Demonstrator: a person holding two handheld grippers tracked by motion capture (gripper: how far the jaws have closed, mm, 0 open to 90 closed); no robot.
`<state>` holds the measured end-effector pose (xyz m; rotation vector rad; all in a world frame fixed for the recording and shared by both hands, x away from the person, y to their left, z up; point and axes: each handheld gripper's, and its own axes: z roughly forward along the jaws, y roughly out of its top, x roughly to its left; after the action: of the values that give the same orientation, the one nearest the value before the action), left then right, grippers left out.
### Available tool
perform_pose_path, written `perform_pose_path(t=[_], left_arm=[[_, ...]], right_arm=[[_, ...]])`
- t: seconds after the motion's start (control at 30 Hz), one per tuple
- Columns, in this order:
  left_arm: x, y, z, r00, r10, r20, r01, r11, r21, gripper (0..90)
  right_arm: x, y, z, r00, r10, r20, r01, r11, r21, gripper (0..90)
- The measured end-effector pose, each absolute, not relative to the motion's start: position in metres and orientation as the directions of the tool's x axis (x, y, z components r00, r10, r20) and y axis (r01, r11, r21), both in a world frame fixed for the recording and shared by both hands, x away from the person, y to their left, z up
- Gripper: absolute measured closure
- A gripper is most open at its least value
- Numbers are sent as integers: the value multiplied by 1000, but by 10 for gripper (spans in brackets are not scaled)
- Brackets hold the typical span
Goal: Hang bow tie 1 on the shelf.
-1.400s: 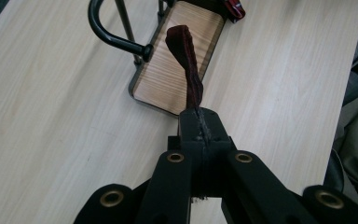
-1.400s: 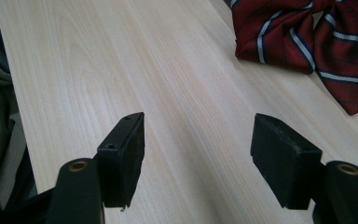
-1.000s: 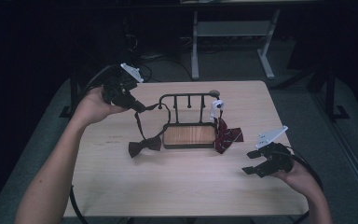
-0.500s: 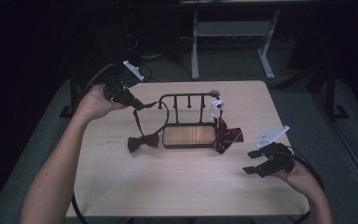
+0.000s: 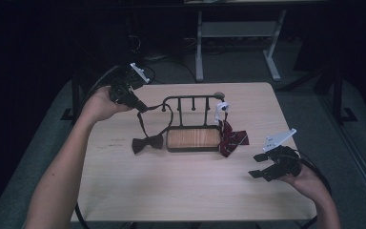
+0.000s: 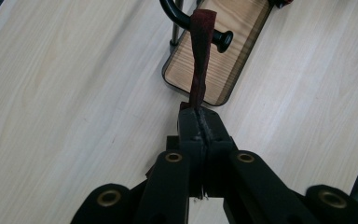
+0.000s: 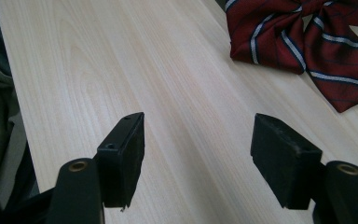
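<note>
A black metal rack (image 5: 190, 99) with a wooden base (image 5: 193, 138) stands mid-table. A dark bow tie (image 5: 147, 143) lies left of the base. Its strap (image 5: 142, 121) rises to my left gripper (image 5: 140, 106), which is shut on it. In the left gripper view the jaws (image 6: 199, 109) pinch the dark red strap (image 6: 200, 56), which runs up past a rack peg (image 6: 223, 39). A red striped bow tie (image 5: 232, 138) hangs at the rack's right end under a white tag (image 5: 222, 109). My right gripper (image 5: 256, 165) hovers open at the right front, empty (image 7: 198, 140), short of the striped tie (image 7: 307, 42).
The light wooden table (image 5: 181, 191) has bare room in front of the rack and to its left. Beyond the far edge stands a grey desk frame (image 5: 238, 33). Cables trail off both grippers over the table edges.
My left gripper has risen a little with the strap, and the dark bow tie has slid slightly toward the rack. The right gripper has barely moved.
</note>
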<state>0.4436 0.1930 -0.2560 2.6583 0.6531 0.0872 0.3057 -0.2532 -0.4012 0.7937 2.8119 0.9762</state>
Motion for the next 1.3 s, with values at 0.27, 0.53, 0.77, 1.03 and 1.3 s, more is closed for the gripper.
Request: perform_pose_path(t=[0.27,0.53,0.77,1.03,1.3], left_arm=[[439,190,-256,894,446,-32,423,-819,387,813],[428,188,-257,900,434,-23,410,-830,378,770],[420,191,-260,908,418,-20,392,-833,391,733],[411,194,-265,911,411,-19,385,-834,395,700],[399,194,-270,919,393,-35,373,-838,399,693]], right_arm=[[306,-256,-402,-860,498,113,460,659,595,347],[305,-258,-401,-854,507,115,467,650,600,346],[305,-259,-401,-850,513,118,474,647,598,344],[305,-259,-401,-849,515,118,474,645,599,343],[304,-259,-400,-847,519,117,477,644,598,341]])
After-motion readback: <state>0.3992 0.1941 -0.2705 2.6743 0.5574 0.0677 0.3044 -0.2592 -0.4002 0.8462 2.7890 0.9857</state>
